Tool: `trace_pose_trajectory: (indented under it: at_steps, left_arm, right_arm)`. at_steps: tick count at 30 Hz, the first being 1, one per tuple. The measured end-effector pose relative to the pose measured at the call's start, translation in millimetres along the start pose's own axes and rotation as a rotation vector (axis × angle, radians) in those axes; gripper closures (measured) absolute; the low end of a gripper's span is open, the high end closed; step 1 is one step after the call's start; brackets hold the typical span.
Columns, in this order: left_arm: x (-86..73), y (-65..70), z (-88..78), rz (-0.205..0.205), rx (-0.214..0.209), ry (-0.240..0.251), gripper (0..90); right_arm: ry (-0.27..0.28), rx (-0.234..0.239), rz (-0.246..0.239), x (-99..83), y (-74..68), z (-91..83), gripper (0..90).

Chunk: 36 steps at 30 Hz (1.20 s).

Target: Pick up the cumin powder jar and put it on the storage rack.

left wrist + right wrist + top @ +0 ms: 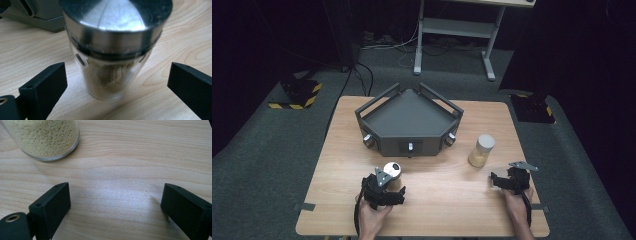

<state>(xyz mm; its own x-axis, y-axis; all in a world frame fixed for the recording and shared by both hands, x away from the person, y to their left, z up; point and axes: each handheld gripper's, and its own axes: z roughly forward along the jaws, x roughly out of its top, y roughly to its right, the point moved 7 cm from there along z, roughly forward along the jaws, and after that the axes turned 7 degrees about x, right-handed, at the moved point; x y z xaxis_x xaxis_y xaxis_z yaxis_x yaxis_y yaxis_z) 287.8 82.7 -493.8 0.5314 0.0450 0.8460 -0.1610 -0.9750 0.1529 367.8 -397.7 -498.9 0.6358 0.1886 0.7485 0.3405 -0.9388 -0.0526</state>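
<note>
A glass jar with a shiny metal lid stands upright on the wooden table, some tan powder in its lower part. My left gripper is open with one black jaw on each side of this jar, and a gap of bare wood shows on both sides, so neither pad touches the glass. A second jar, filled with pale yellow grains and capped with a light lid, stands to the right. My right gripper is open over bare wood, just short of that jar.
A dark grey angular tray with raised rails and three knobs on its front stands at the table's far middle. The wooden table has bare room between the two grippers. A white desk frame stands on the carpet beyond.
</note>
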Motion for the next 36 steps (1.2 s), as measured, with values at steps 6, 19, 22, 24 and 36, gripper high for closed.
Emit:
trace_pose_trajectory:
  at_steps: [6,19,22,24,36]
  left_arm:
    - [22.3,-11.4,-3.6,0.241,0.005,-0.143,5.2]
    - [32.8,-6.1,5.6,0.245,0.039,-0.144,9.8]
    - [34.4,-4.2,8.4,0.251,0.044,-0.149,10.7]
    - [34.7,-3.4,10.0,0.253,0.048,-0.153,11.8]
    - [33.2,-5.6,16.5,0.246,0.065,-0.160,20.4]
  right_arm:
    - [0.000,0.000,-0.001,0.0,0.0,0.0,8.5]
    - [0.000,0.001,0.001,0.0,0.1,0.0,8.5]
    - [0.000,0.002,0.001,0.0,0.2,0.0,8.5]
    - [0.000,0.002,0.001,0.0,0.2,0.0,8.5]
    - [0.000,0.002,0.001,0.0,0.2,0.0,8.5]
